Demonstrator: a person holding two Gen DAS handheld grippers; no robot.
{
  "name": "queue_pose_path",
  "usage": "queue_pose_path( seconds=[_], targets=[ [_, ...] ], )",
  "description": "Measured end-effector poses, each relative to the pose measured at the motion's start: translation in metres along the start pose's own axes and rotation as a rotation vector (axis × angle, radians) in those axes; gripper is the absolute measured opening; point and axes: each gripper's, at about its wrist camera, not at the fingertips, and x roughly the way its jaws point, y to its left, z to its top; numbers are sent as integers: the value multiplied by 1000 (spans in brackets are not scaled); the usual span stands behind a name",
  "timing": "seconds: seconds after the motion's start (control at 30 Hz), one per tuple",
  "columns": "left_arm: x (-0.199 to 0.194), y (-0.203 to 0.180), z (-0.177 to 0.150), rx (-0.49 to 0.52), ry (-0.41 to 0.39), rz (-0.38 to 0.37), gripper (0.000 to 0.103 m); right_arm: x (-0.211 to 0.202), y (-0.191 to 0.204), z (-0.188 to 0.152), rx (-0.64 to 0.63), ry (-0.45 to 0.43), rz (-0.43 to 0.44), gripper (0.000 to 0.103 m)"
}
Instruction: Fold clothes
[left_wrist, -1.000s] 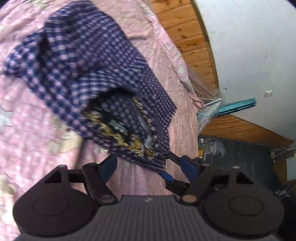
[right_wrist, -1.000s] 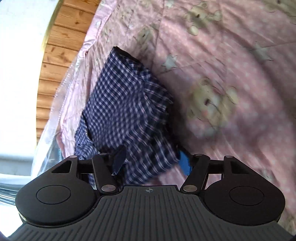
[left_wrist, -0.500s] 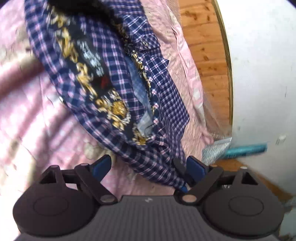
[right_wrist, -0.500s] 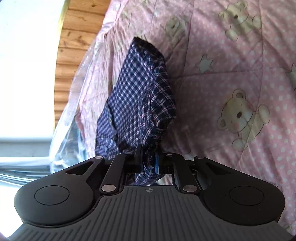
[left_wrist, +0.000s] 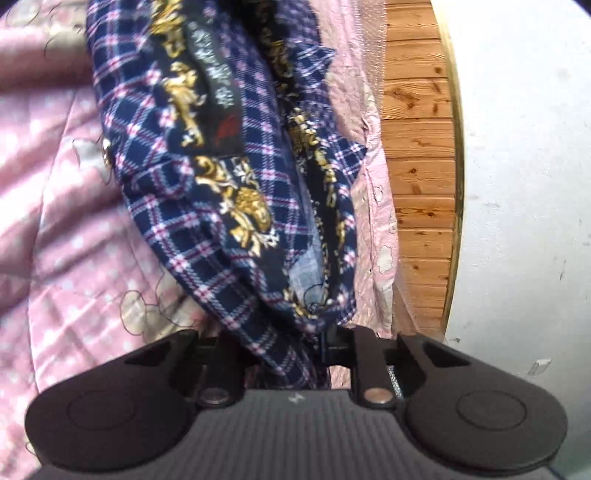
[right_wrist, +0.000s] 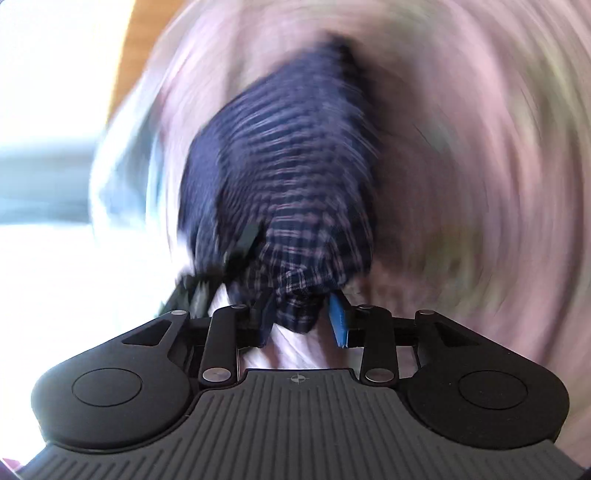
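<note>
Left gripper (left_wrist: 284, 343) closing, clamped on plaid shirt (left_wrist: 221, 206) hem – shirt bunched over pink quilt (left_wrist: 66, 221), beside wood panel (left_wrist: 417, 184); right gripper (right_wrist: 303, 317) opening, shirt fold (right_wrist: 291, 177) between jaws, blurred

The navy cotton shirt with a pink-and-white check (left_wrist: 207, 258) has a black inner band printed with gold baroque scrolls (left_wrist: 247, 218). Under it lies a pink quilted bedcover with white dots and beige teddy bears (left_wrist: 74, 229). Beside that stands an orange-brown knotty pine panel (left_wrist: 417, 166) against a white wall (left_wrist: 524, 184). In the blurred right view, one of the fingers (right_wrist: 339, 319) seems to carry a blue pad.
</note>
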Motion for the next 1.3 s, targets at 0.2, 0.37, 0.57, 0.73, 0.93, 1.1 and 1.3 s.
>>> queue_pose_path(
  seconds=[0.2,0.37,0.57,0.73,0.93,1.1,1.3],
  targets=[
    [-9,6,-4,3,10,16,19,21,60,156,-445,22,-14,60],
    [-9,10,-10,10,1,60,19,165,94,249,-584,201,22,61],
    [-9,13,-11,19,-2,71,19,263,99,275,-654,300,52,68],
    [-13,23,-17,-6,5,65,19,279,102,278,-620,467,216,48],
    [-9,28,-20,15,23,77,19,299,107,271,-653,450,197,41],
    [0,20,-27,57,21,84,17,299,124,246,-715,346,164,15],
    [-20,-10,-22,162,99,54,16,197,142,230,-678,100,155,12]
  ],
)
